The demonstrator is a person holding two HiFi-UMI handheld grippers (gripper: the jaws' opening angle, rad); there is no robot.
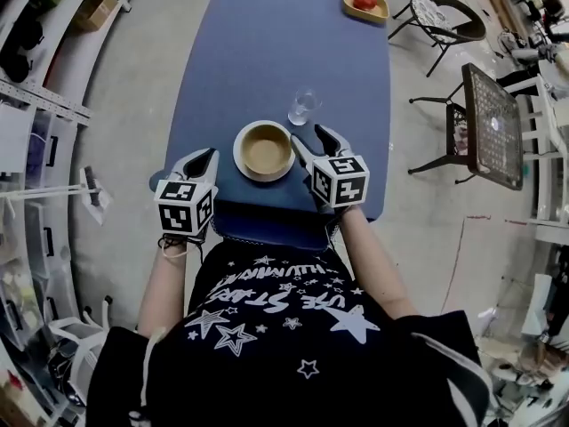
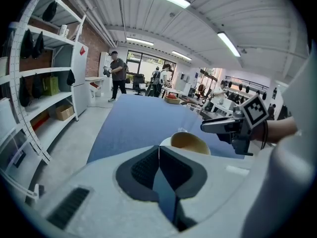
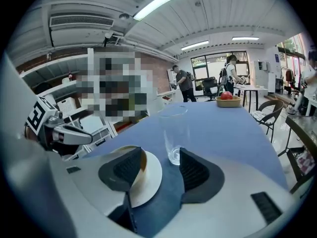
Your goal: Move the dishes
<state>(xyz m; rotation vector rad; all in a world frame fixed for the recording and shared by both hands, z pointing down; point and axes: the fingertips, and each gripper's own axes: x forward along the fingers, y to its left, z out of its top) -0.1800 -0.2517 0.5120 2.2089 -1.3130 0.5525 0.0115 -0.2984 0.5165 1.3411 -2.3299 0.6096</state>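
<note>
A tan bowl [image 1: 267,149] sits on a white plate [image 1: 242,160] near the front edge of the blue table [image 1: 267,52]. A clear glass [image 1: 303,107] stands just behind it to the right. My right gripper [image 1: 311,140] is open at the plate's right side, its left finger over the plate's rim, with nothing pressed between the pads. In the right gripper view the plate [image 3: 148,180] lies by the left pad and the glass [image 3: 176,133] stands beyond the gap. My left gripper [image 1: 204,158] hovers left of the plate, shut and empty [image 2: 159,150]; the bowl [image 2: 190,143] lies past it.
A wooden tray holding a red apple [image 1: 365,3] sits at the table's far right corner. Metal shelving [image 1: 36,149] lines the left side. A dark metal table [image 1: 493,127] and chairs [image 1: 449,20] stand to the right. People stand far off beyond the table.
</note>
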